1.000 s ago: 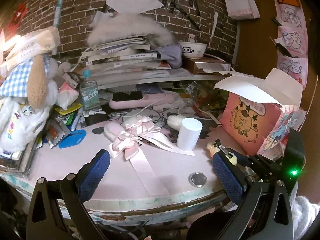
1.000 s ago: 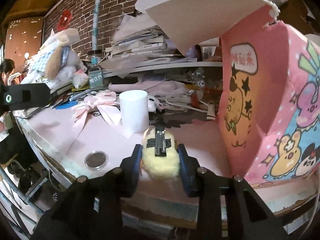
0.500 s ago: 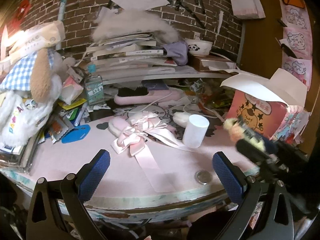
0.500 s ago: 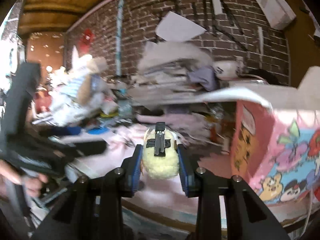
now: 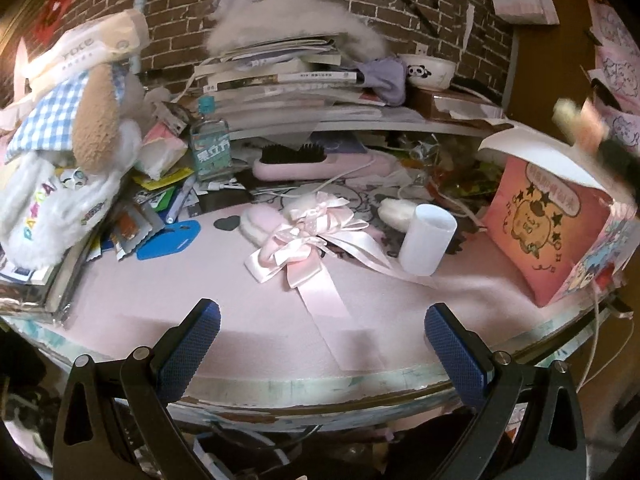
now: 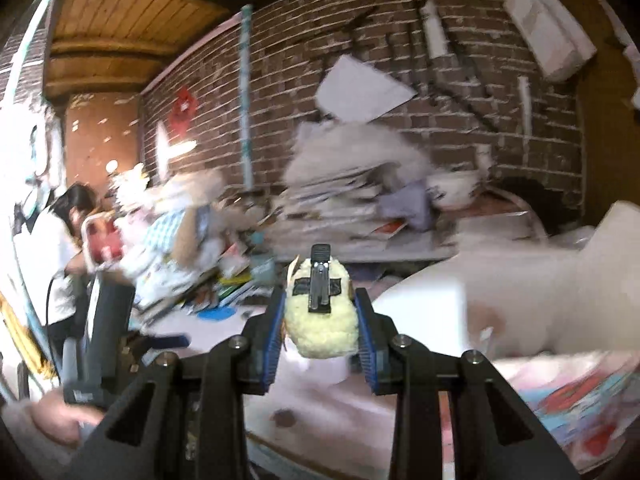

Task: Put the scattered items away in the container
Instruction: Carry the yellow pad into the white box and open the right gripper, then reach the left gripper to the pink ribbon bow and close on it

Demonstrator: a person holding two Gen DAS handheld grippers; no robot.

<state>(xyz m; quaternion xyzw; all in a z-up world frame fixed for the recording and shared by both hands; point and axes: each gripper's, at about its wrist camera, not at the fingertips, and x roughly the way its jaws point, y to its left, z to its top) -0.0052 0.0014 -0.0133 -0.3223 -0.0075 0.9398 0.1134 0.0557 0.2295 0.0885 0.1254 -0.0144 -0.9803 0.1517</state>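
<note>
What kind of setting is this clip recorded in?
Probably a cluttered hobby or craft room: a brick wall, a messy stack of books, and a plush dog crowding the pink-covered table.

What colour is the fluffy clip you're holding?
Pale yellow fluffy clip, with a metal clasp; clearest in the right wrist view.

The right gripper point(image 6: 320, 320) is rising from beside the white cup point(image 5: 427, 240) to above the pink box point(image 5: 548, 224), carrying the fluffy yellow clip point(image 6: 321, 314) clamped between its pads. Seen from the left wrist view (blurred there), the clip is now passing over the box's white flap point(image 5: 532, 152). The left gripper point(image 5: 320, 352) is drawing back slightly, so the small round tin is dropping from its view.
</note>
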